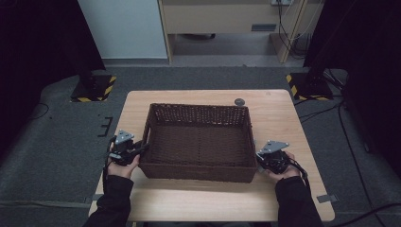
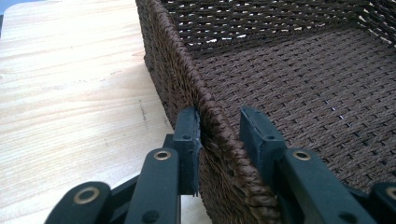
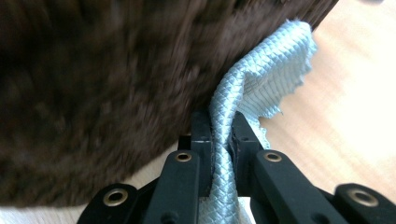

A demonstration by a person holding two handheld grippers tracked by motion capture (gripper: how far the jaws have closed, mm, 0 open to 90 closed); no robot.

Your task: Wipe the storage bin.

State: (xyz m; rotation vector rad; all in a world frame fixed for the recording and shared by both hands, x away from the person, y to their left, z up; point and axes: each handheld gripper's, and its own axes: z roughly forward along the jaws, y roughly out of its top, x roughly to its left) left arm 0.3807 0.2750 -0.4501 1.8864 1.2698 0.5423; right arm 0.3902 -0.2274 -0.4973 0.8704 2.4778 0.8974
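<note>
A dark brown wicker basket (image 1: 198,109) stands in the middle of the wooden table (image 1: 198,198). At its left wall near the front corner is my left gripper (image 1: 142,149). In the left gripper view that gripper (image 2: 219,115) is open and straddles the basket's rim (image 2: 173,70): one jaw rests against the outside, the other stands inside with a gap. My right gripper (image 1: 259,158) is at the basket's front right corner. It (image 3: 220,120) is shut on a light blue woven cloth (image 3: 266,70), which rises beside the basket's blurred outer wall (image 3: 93,93).
A small dark round disc (image 1: 239,101) lies on the table behind the basket. Two stand bases with yellow-black stripes (image 1: 93,88) (image 1: 307,85) sit on the grey floor past the table. Bare tabletop (image 2: 70,93) stretches to the left of the basket.
</note>
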